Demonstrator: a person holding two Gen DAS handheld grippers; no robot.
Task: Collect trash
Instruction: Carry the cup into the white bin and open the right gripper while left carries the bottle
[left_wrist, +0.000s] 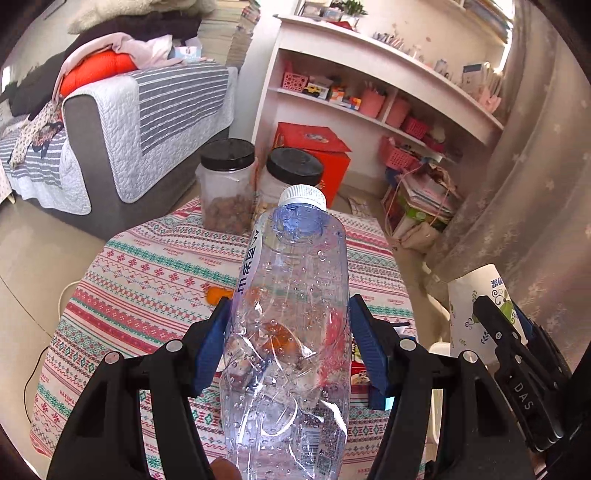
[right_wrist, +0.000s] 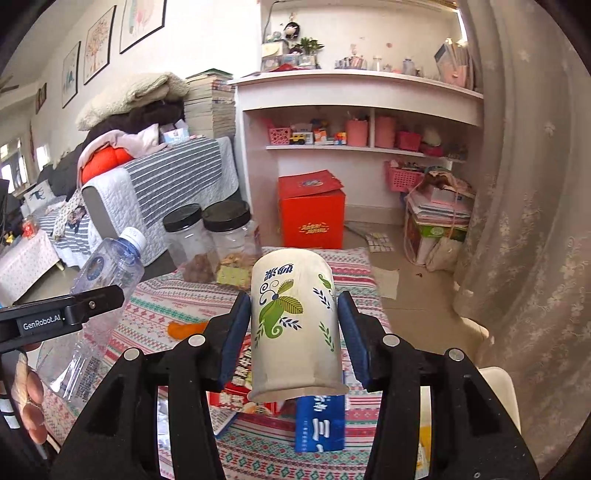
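My left wrist camera looks forward along its fingers from close above the patterned tablecloth (left_wrist: 147, 280), facing the white shelf unit (left_wrist: 369, 85) at upper right and the sofa (left_wrist: 140, 122) at upper left. My right wrist camera sits just as near and faces the same way. Both views share the cloth, two black-lidded jars (right_wrist: 207, 236), red box (right_wrist: 312, 210), shelf and sofa.

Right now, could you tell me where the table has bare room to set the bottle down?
The tablecloth lies bare on its left part, between the jars and the orange scrap. Near the grippers it is crowded: red packet and blue packet.
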